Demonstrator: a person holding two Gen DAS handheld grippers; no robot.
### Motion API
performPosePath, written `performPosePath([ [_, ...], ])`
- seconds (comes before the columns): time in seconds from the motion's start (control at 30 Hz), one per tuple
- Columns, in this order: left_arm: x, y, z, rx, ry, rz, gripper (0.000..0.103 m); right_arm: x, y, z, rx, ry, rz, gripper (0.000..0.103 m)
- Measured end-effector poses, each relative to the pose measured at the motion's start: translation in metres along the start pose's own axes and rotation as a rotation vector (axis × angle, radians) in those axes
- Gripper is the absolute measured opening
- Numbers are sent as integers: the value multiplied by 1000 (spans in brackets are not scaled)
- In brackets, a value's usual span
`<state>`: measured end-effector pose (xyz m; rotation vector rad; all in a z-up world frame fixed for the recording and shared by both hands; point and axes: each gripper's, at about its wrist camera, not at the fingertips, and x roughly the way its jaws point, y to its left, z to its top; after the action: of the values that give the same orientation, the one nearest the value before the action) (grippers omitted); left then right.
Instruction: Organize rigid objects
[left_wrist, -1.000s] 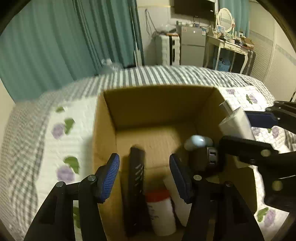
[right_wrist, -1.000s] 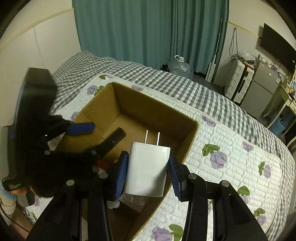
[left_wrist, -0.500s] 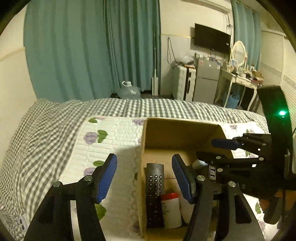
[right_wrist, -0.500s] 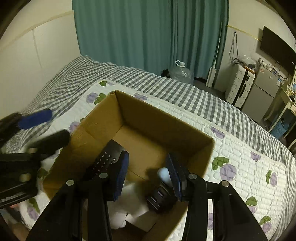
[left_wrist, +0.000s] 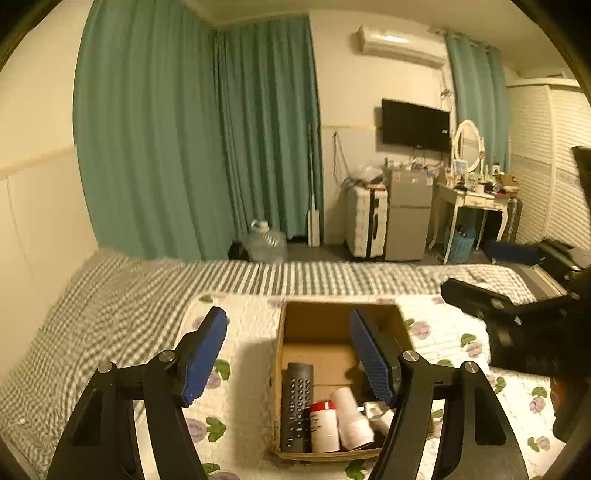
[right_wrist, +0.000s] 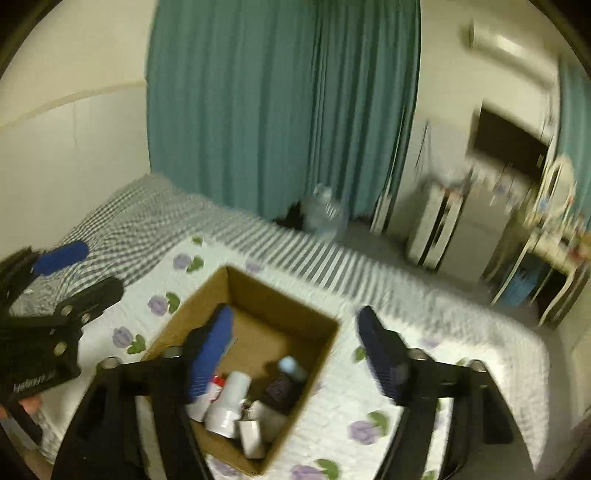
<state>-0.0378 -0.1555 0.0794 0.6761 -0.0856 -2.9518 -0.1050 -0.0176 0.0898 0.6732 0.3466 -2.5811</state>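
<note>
Both my grippers hang empty above the box on the bed, everything I can see already inside it

Largest first: the quilted bed (left_wrist: 251, 317) carries the open cardboard box (left_wrist: 277, 373), which lies below and ahead of both tools. My left gripper (left_wrist: 288, 360) has its blue pads spread wide with nothing between them, and the box sits straight down its line, so I judge it the better placed of the two. My right gripper (right_wrist: 295, 354) is just as wide open and bare, off to the box's right side in a blurred view. In the box, the black remote (left_wrist: 296, 406) lies along the left wall, long axis pointing away from me; beside it the red-capped bottle (left_wrist: 323, 424), a white cylinder (left_wrist: 351, 417), the white charger (right_wrist: 251, 430) and a dark object (right_wrist: 282, 387) I can't identify
</note>
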Motion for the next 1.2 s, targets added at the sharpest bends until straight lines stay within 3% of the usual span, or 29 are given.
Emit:
performPosePath([
  [0.07,-9,-6,1,14,-29,10,72,-22,6,-1,-22,-60,-23,96],
  [0.17,-20,-7,-5,-12,-62,46,73,-43,15,-5,-15,-113,-43,103],
  [0.3,-24,2,-19,-49,-55,16,73,-46,15,-17,68,-109,-91,103],
  [0.43,-25,7,-33,-35,-52,37,73,-50,8,-65,236,-100,-113,103],
  [0.67,-19,3,-78,15,-3,16,73,-61,-7,-121,324,-139,-189,103],
  [0.83,-15,-6,-90,34,6,2,73,-53,0,-134,262,-102,-215,103],
  [1.2,-24,-12,-92,41,-3,-16,73,-58,2,-141,269,-109,-220,103],
])
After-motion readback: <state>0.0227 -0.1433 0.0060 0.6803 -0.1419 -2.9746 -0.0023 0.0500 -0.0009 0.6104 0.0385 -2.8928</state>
